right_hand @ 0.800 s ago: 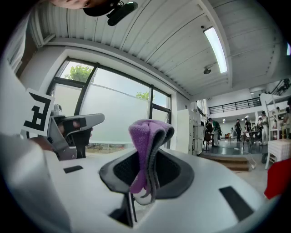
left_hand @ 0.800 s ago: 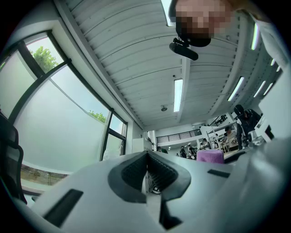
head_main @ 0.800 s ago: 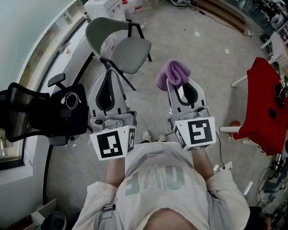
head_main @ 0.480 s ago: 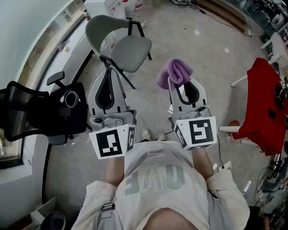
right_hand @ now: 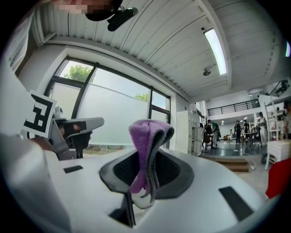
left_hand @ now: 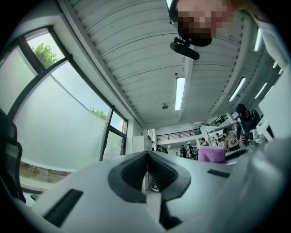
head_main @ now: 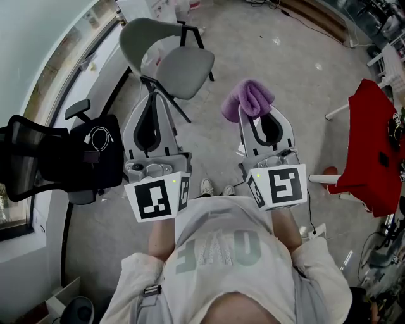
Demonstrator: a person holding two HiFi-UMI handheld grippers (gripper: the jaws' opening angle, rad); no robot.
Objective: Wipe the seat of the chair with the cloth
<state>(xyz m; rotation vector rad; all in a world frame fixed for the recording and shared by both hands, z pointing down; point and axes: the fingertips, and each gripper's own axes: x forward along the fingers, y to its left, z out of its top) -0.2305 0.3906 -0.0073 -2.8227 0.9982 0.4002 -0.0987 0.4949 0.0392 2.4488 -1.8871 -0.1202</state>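
A grey chair with black legs stands on the floor ahead of me, its seat bare. My right gripper is shut on a folded purple cloth, held to the right of the chair and apart from it. The cloth is pinched between the jaws and bulges above them. My left gripper is shut with nothing in it, its tip just below the seat's near edge. From the left gripper the cloth shows at the right.
A black office chair with a white cable on its seat stands at the left by the window wall. A red cloth-covered thing is at the right. White boxes sit behind the grey chair. My shoes show below.
Both grippers have edged slightly forward and to the right, the cloth along with the right one. The chair has not moved.
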